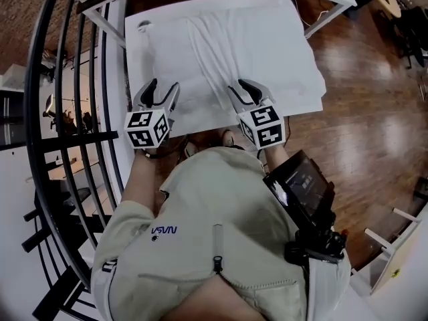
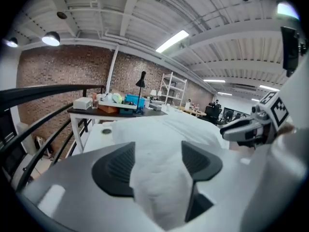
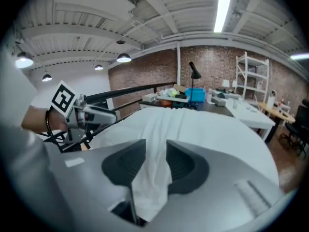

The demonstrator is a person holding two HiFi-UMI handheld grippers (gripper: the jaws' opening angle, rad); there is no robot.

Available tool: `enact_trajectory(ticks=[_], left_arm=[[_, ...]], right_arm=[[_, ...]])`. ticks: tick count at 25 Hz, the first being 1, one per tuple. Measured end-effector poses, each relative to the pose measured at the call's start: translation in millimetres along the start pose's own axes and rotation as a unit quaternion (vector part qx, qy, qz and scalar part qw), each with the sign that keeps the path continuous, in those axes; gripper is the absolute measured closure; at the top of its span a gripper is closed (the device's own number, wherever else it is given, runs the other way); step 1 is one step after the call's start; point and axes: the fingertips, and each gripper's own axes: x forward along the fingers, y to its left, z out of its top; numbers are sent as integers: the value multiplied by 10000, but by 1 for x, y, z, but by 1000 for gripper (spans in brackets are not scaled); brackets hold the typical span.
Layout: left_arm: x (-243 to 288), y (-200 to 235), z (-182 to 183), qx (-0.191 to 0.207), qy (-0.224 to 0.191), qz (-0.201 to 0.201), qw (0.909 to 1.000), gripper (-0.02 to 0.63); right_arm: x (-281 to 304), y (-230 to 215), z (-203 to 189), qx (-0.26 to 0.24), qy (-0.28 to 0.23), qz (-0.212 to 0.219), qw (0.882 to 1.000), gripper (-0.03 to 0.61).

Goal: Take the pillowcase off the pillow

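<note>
Pillowcase (image 1: 227,59) cloth, white and creased, lies spread over most of the white table (image 1: 137,79). One long ridge of folds runs from the table's near edge toward its far end. The pillow cannot be told apart from the cover. At the near edge, toward the table's left side, the left gripper (image 1: 162,89) has its jaws spread wide. In the left gripper view a soft bulge of the cloth sits loosely in the gap (image 2: 158,161), released rather than pinched. Also at the near edge, near the table's middle, the right gripper (image 1: 242,87) stands at the foot of the ridge with its jaws partly parted. The right gripper view shows a hanging fold of the cloth between them (image 3: 155,166), slack and not clamped. A small round object (image 1: 144,25) rests on the bare strip at the table's far left corner. Beyond the far end stands a cluttered side table (image 2: 116,111) with a black desk lamp (image 2: 141,81). A black railing (image 1: 47,112) curves along the table's left side.
</note>
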Motion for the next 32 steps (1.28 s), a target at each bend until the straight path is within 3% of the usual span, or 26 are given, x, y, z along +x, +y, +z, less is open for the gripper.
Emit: enact_trajectory(ticks=[1, 2, 5, 9, 12, 14, 16, 23, 28, 32], left_arm=[[11, 0, -8, -60, 234, -73, 9997, 252], [21, -4, -17, -105, 444, -179, 9988, 228], [42, -14, -33, -99, 750, -224, 9969, 225], [45, -17, -42, 81, 846, -100, 9963, 343], [42, -21, -46, 279, 964, -76, 9949, 410], [40, -23, -50, 477, 1029, -5, 9936, 426], [34, -20, -53, 618, 969, 104, 9933, 441], [8, 1, -56, 443, 578, 443, 9964, 480], [12, 3, -61, 101, 627, 663, 9958, 510], [13, 3, -77, -54, 723, 844, 9938, 515]], right_arm=[[5, -8, 8, -60, -65, -112, 9999, 445], [9, -15, 16, -117, -112, -222, 9996, 445], [26, -32, 32, -218, -145, -459, 9986, 415], [57, -23, 38, -492, 104, -336, 9982, 373], [80, -11, 23, -1222, 585, -236, 9905, 372], [86, -10, 13, -1693, 763, -343, 9820, 412], [82, -16, 14, -1915, 718, -602, 9770, 549], [47, -95, 24, -1305, 466, -1508, 9788, 568], [43, -131, -7, -930, 536, -1464, 9834, 568], [54, -127, -28, -848, 552, -1249, 9870, 569]])
